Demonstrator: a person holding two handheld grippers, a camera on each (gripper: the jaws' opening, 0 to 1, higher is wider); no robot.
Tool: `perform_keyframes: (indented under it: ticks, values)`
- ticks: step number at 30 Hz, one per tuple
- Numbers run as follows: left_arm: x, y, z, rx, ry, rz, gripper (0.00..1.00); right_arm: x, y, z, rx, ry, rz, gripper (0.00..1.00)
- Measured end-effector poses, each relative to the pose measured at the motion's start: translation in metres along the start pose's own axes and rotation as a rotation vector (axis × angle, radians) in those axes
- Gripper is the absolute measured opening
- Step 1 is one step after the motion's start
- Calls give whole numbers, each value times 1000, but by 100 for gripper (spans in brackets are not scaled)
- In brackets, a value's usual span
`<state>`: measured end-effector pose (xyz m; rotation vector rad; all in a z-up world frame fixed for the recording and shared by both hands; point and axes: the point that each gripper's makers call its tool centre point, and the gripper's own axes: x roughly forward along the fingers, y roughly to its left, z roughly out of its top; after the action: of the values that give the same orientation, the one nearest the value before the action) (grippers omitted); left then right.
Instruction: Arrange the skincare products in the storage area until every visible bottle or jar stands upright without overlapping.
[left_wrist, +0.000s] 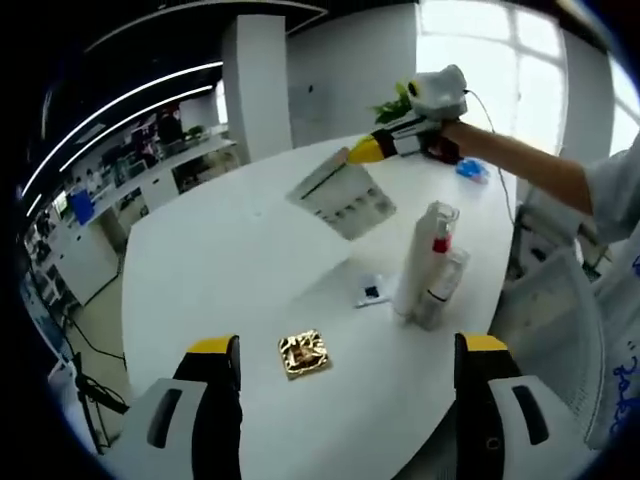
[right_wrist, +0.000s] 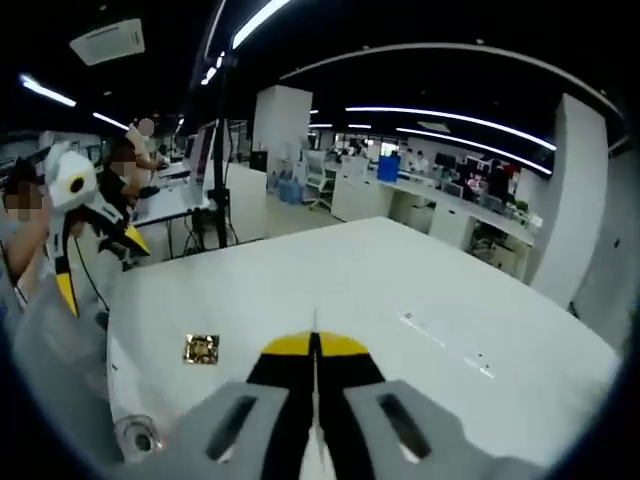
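A tall white bottle, a red-capped tube and a shorter white bottle stand close together on the white table. My left gripper hovers open above the near table edge, with a gold square packet lying between its jaws' line of sight. My right gripper is shut on the upper edge of a white compartment organiser, which tilts. In the right gripper view its jaws pinch a thin white edge. The left gripper shows there at the left, and the gold packet lies on the table.
A small white sachet lies beside the bottles. A blue item sits at the far table edge by a plant. A round cap shows low left. A chair stands to the right; office desks lie beyond.
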<state>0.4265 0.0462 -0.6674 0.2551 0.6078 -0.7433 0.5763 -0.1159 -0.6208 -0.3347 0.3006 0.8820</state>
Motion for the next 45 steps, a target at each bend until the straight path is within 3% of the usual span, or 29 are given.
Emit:
perform_keyframes:
  ticks: [4,7,13,20,36,45]
  values:
    - [-1,3,6,2,-2,0,83,9,10,14,-22,-13,23,1]
    - [-2,5,15,-21,-39,-6,80,17,22,25,-16,-43,64,1]
    - [2,6,20,3,-32,7,77,29,47,41,-52,-54,117,1]
    - [3,5,29,-2,-74,17,71,32,78,57,-77,-88,177,1]
    - [10,-8,42,10,-127,26,69,33,137,79,-79,-128,267,1]
    - [17,-16,45,16,-130,18,67,31,158,76,-38,-139,304,1]
